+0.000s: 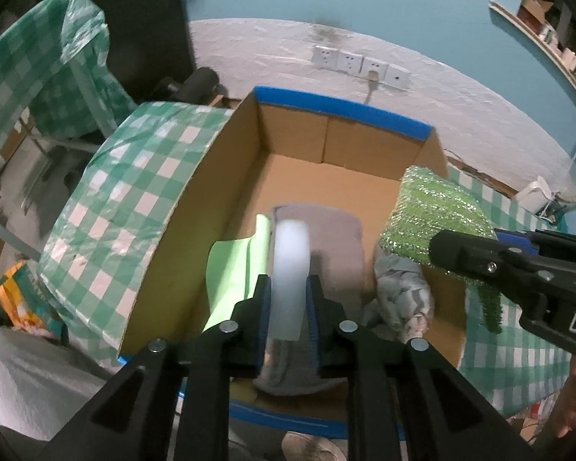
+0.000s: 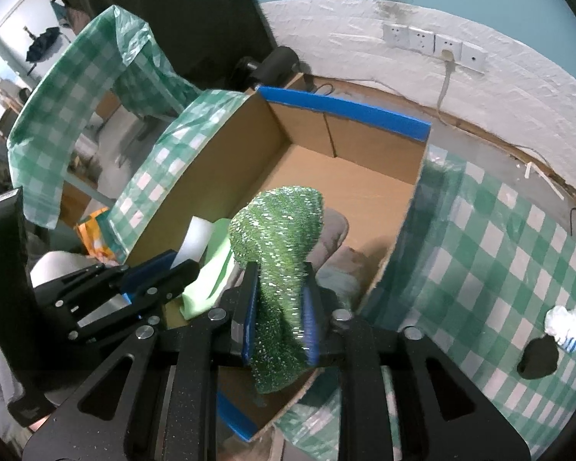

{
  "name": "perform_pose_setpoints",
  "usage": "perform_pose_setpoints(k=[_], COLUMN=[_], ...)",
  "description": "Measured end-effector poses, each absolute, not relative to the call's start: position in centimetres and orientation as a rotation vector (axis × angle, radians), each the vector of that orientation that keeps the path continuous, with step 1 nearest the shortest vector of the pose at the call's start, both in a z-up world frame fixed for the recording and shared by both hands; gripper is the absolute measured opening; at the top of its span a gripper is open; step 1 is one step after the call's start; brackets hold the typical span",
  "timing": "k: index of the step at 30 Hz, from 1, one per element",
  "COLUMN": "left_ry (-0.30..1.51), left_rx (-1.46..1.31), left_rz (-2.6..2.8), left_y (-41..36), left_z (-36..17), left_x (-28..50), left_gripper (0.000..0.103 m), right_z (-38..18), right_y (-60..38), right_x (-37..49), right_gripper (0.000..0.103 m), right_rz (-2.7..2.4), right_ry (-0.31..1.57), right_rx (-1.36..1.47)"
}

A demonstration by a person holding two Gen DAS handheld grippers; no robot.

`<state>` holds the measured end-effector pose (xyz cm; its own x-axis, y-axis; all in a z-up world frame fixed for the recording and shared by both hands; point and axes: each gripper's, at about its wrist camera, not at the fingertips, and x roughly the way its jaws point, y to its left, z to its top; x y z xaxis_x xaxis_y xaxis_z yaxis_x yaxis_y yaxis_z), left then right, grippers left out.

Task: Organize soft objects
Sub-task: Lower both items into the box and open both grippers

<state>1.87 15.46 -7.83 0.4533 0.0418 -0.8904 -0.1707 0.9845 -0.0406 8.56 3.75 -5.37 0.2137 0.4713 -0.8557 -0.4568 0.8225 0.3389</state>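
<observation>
Left gripper (image 1: 288, 307): jaws pinched on a white foam sponge (image 1: 290, 269), held on edge over the near half of the cardboard box (image 1: 326, 176). Sponge blurred at its far end.

Right gripper (image 2: 278, 307): jaws pressed onto a green glitter scouring cloth (image 2: 280, 238), which bulges up past the fingertips and hangs down below them. From the left wrist view the same cloth (image 1: 434, 215) sits above the box's right wall, right of the sponge.

Box: open top, blue tape (image 1: 341, 107) along far rim and near rim. Stands on a tabletop covered in green-and-white checked plastic (image 2: 499, 230); the same plastic drapes over the box's left wall (image 1: 134, 192).

Inside the box, on the floor:
- grey soft item (image 1: 338, 238), directly under and behind the sponge;
- light green cloth (image 1: 234, 269), left of the grey item, against the left wall;
- pale grey patterned cloth (image 1: 399, 296), crumpled, near the right wall.
Far half of the box floor is bare cardboard.

Right wrist view: the left gripper (image 2: 149, 280) shows at left, sponge (image 2: 197, 238) in its jaws just beside the light green cloth (image 2: 207, 280).

On the tabletop, well right of the box: small white crumpled item with blue marks (image 2: 564, 326), touching a dark round patch (image 2: 537, 357); whether that patch is a hole or an object I cannot tell.

Far wall: row of white sockets (image 1: 361, 63), one with a cable plugged in.
</observation>
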Motion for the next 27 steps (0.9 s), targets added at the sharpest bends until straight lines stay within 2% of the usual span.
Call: perform_pose_setpoints(k=[2,4,9,16,27], left_ry=[1.102,1.098,1.087,1.066,1.055], left_rx=[-0.137,-0.152,-0.165,-0.176,-0.148], left_rz=[0.145,0.147,0.156,0.133,0.088], left_y=[15.7,16.0,16.2,15.6,13.0], left_z=[-8.1,-8.1,-7.9,-7.3,-6.4], left_x=[1.9,1.9,1.8,1.7,1.9], left_gripper=[0.033,0.039,0.056,0.06,0.061], right_z=[-5.5,-5.4,-5.0,-4.5,-4.7], right_y=[3.9,4.1,3.4,1.6,-2.8], right_x=[8.5,8.4,8.6,8.6,8.0], right_gripper=[0.032,0.041,0.05,0.056,0.061], right_rz=[0.648,0.634,0.601,0.579,0.509], right_ry=[1.192,1.181,1.16,1.142,1.138], right_rx=[-0.003,-0.013,-0.013,0.0,0.02])
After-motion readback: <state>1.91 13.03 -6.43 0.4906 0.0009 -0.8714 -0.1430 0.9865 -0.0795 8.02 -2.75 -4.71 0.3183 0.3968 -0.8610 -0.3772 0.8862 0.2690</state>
